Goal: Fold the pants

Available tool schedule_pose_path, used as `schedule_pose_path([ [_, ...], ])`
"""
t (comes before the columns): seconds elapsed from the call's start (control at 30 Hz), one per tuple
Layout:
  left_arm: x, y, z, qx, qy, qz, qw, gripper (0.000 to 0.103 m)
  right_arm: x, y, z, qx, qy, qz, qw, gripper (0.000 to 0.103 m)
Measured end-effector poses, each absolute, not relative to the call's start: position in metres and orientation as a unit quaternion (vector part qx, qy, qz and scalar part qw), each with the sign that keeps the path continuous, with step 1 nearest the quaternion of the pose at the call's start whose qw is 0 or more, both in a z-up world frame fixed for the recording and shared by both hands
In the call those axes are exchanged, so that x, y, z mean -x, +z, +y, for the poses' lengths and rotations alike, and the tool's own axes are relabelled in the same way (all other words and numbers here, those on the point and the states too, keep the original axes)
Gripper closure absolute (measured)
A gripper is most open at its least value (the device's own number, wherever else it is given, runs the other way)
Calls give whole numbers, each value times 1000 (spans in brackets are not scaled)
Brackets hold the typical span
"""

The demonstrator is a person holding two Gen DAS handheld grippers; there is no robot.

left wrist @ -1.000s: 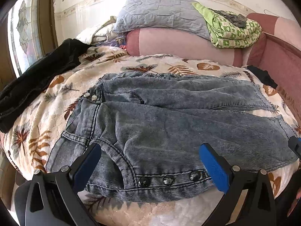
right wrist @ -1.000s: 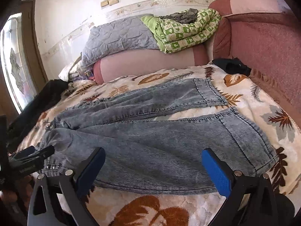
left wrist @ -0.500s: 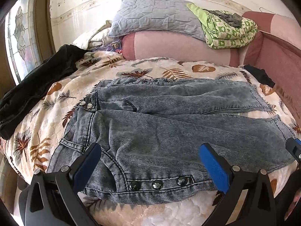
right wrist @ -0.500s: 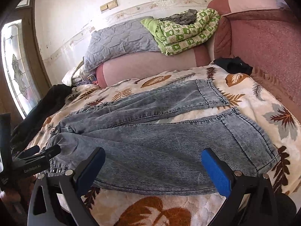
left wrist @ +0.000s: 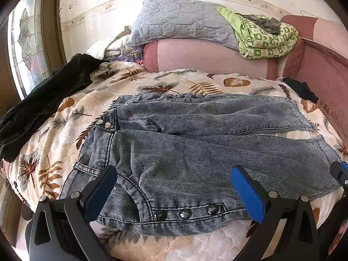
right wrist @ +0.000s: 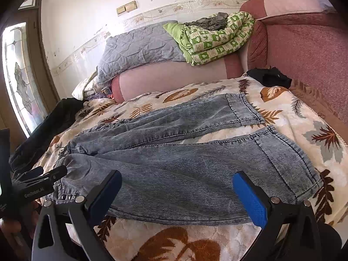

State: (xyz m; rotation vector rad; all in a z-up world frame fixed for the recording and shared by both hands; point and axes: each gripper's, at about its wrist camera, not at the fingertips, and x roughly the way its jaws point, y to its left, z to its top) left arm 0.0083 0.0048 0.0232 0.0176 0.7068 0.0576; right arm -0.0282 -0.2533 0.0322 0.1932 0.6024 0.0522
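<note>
Grey-blue denim pants [left wrist: 195,148] lie spread on the leaf-print bedspread [left wrist: 65,134], waistband to the left, both legs running right, side by side. My left gripper [left wrist: 174,187] hangs open over the near waistband with its row of snap buttons [left wrist: 184,213], holding nothing. In the right wrist view the same pants [right wrist: 184,158] stretch across the bed, and my right gripper [right wrist: 176,193] stands open above the near leg, empty. The left gripper's fingers [right wrist: 43,174] show at that view's left edge.
A black garment [left wrist: 43,100] lies on the bed's left side near the window. Grey pillow [left wrist: 180,28], green patterned blanket [left wrist: 267,39] and pink bolster [left wrist: 206,58] line the back. A dark cloth [right wrist: 269,76] sits by the red sofa arm [right wrist: 304,50].
Both grippers have drawn back and risen slightly from the pants, so more of the bed and wall shows. The pants have not moved, and both grippers stay open.
</note>
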Motion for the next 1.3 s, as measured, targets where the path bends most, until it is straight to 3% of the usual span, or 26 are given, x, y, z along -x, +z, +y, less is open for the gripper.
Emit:
schedule_pose_path([
  [1.3, -14, 22, 3, -5, 31, 354, 935, 0, 28, 33, -256, -96, 22, 296, 950, 0],
])
